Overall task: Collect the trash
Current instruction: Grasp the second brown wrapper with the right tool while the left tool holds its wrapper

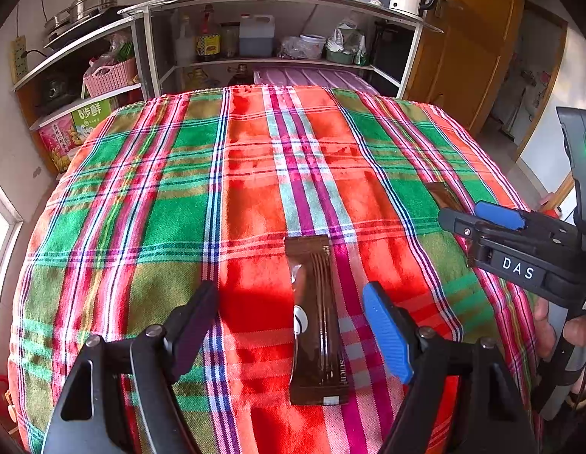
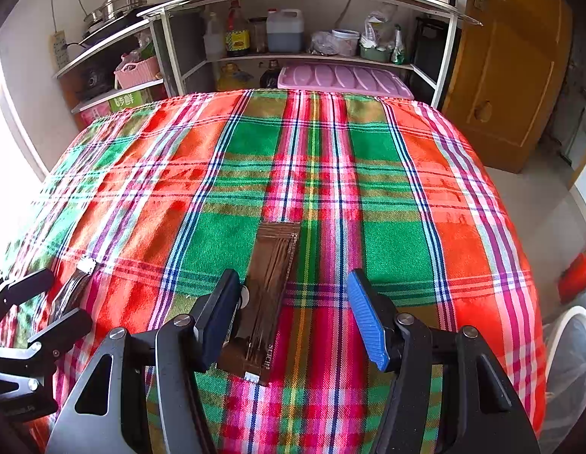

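a: left wrist view — how is the wrapper placed?
b: a brown wrapper (image 1: pixel 316 317) is seen flat on the plaid cloth (image 1: pixel 160 189), its long axis running away, centred between the spread jaws of the left gripper (image 1: pixel 291 331); nothing is pinched.
a: right wrist view?
b: a second brown wrapper (image 2: pixel 266 295) is found beside the dark finger of the right gripper (image 2: pixel 293 316), off-centre; jaws spread, nothing held.

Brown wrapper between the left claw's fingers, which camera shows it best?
The left wrist view: the brown wrapper lies in full on the plaid cloth between the fingers of the open left claw. The right wrist view shows only a dark sliver at its left edge, beside that claw.
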Demonstrator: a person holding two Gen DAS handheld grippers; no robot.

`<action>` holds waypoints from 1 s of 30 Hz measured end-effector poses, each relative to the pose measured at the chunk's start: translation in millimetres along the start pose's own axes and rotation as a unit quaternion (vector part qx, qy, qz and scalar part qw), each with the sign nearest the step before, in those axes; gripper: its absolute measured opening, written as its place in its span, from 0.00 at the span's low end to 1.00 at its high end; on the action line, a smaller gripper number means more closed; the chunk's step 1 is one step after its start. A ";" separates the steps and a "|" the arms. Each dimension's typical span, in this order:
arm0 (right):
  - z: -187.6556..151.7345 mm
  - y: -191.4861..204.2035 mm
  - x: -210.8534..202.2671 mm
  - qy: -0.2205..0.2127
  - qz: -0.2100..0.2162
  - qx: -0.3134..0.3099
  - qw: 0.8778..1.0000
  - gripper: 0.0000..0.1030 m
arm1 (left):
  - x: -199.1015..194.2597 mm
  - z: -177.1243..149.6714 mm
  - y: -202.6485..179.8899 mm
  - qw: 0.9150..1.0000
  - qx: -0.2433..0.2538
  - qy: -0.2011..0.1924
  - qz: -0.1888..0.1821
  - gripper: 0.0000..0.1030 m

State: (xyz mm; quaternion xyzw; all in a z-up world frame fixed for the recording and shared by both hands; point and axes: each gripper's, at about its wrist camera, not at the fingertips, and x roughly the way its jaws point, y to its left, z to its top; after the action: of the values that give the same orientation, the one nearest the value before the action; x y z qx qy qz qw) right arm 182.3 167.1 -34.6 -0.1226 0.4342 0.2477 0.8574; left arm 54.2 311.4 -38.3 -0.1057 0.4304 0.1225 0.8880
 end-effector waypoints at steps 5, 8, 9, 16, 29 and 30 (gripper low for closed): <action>-0.8 -0.5 0.4 -0.004 -0.002 0.004 1.000 0.50 | 1.0 0.4 -3.7 1.000 0.004 0.000 0.016 0.76; -1.0 -3.2 -1.0 -0.007 -0.002 0.009 1.000 0.35 | -0.9 0.2 -1.1 1.000 -0.001 -0.003 0.024 0.66; -1.1 -3.5 -1.3 -0.008 -0.002 0.009 1.000 0.30 | -1.6 0.0 -0.1 1.000 -0.002 -0.004 0.024 0.63; -2.3 -1.2 -2.8 -0.010 -0.003 0.005 1.000 0.22 | -3.7 -0.3 1.0 0.999 0.002 -0.009 0.036 0.43; -8.3 -0.7 -11.9 -0.022 0.001 0.004 1.000 0.18 | -8.0 -0.7 4.2 0.999 -0.009 -0.012 0.035 0.20; -8.4 0.0 -12.3 -0.023 0.000 0.003 1.000 0.17 | -8.7 -1.0 4.5 0.999 -0.010 -0.013 0.034 0.20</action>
State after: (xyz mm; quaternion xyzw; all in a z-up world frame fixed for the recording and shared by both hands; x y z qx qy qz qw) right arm 170.4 159.6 -29.6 -0.1144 0.4148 0.2497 0.8675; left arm 46.9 314.2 -32.4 -0.0979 0.4211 0.1581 0.8878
